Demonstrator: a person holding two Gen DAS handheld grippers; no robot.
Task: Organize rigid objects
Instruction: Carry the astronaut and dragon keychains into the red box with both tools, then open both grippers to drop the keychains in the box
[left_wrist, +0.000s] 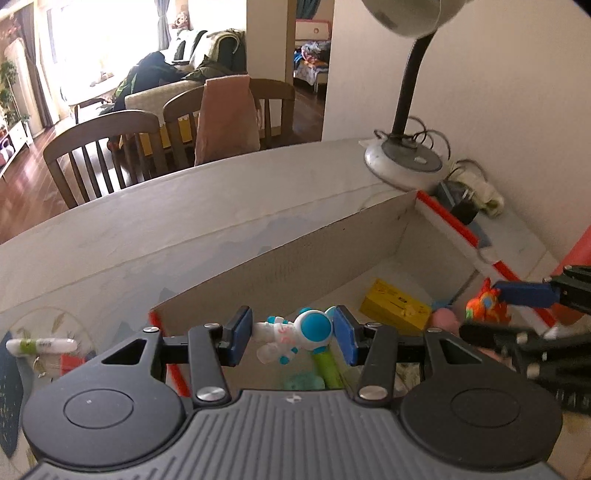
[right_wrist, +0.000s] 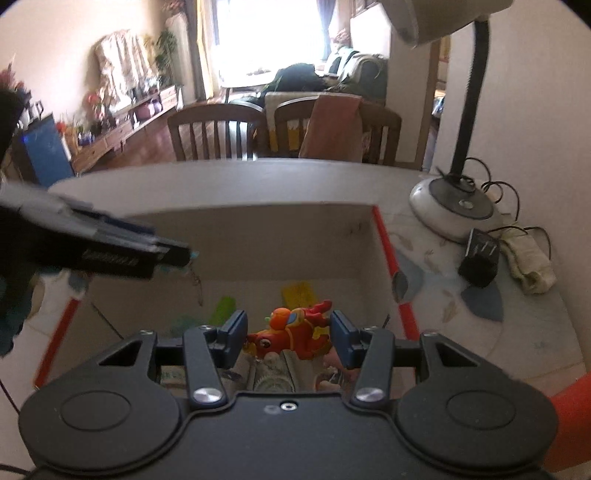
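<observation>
In the left wrist view, the left gripper (left_wrist: 293, 334) is hanging over the open cardboard box (left_wrist: 303, 258) and pinching a white and blue astronaut toy (left_wrist: 295, 334) between its blue pads (left_wrist: 242, 332). The toy is lying sideways, feet against the near-left pad and round helmet against the other, so the jaws are standing only as wide as the figure is long. Below it, inside the box, a green stick-shaped piece (left_wrist: 328, 369) and a yellow block (left_wrist: 395, 308) are lying on the floor of the box. At the right edge the right gripper (left_wrist: 495, 306) is reaching in with an orange fish toy (left_wrist: 485, 304) at its fingertips. A desk lamp (left_wrist: 404, 162) is standing on the table (left_wrist: 184, 214) beyond the box's far corner.

In the right wrist view, the right gripper (right_wrist: 289, 334) is holding the orange fish toy (right_wrist: 291, 332) over the same box (right_wrist: 258, 236). Both pads (right_wrist: 236, 332) are pressing on the toy's ends, so the jaws are closing on it at a moderate spread. The yellow block (right_wrist: 299, 291) and green piece (right_wrist: 221, 308) are showing deeper in the box. The left gripper (right_wrist: 177, 254) is entering blurred from the left; its opening cannot be judged here. The lamp (right_wrist: 454, 206) is sitting on the table (right_wrist: 221, 181) right of the box.
</observation>
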